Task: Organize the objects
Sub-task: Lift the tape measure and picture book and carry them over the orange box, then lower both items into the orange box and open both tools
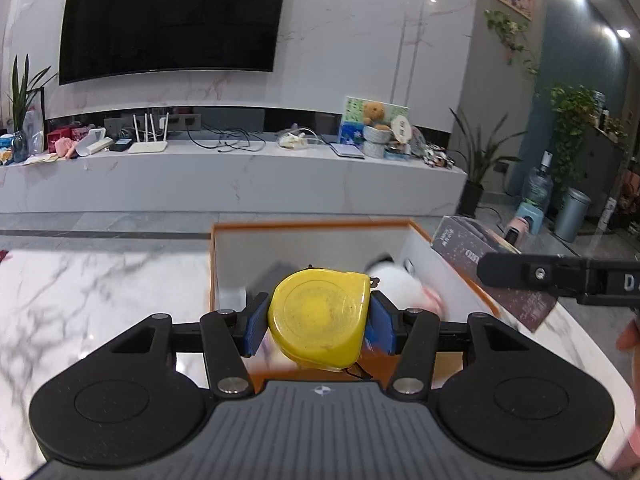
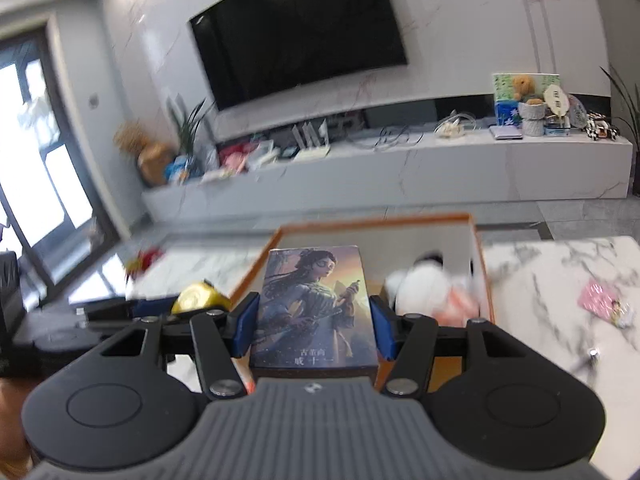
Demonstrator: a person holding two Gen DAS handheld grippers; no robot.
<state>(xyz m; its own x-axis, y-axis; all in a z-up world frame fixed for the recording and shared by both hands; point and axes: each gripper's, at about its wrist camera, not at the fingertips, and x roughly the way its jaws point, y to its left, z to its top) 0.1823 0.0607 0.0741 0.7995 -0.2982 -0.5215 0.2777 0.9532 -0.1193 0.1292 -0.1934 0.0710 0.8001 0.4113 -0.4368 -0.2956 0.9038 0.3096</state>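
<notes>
Left claw (image 1: pixel 318 320): clamped on a yellow tape measure (image 1: pixel 320 316), 1 blue pad pressed to each side, held above the near edge of the box.
Right claw (image 2: pixel 314 326): clamped on a card box (image 2: pixel 316 308) with an illustrated figure on its face, both blue pads against its long sides.
Orange-edged box (image 1: pixel 312 225): open, white inside, on the marble worktop (image 1: pixel 100 280) at 12 o'clock from both claws.
Plush toy (image 2: pixel 424 288): white and pink, blurred, lay inside the box at 1 o'clock from the card box.
Pink packet (image 2: pixel 598 300): on the worktop at 3 o'clock from the box, well apart from it.
Dark book (image 1: pixel 480 256): on the worktop, just beside the box's right wall, in the left wrist view.
</notes>
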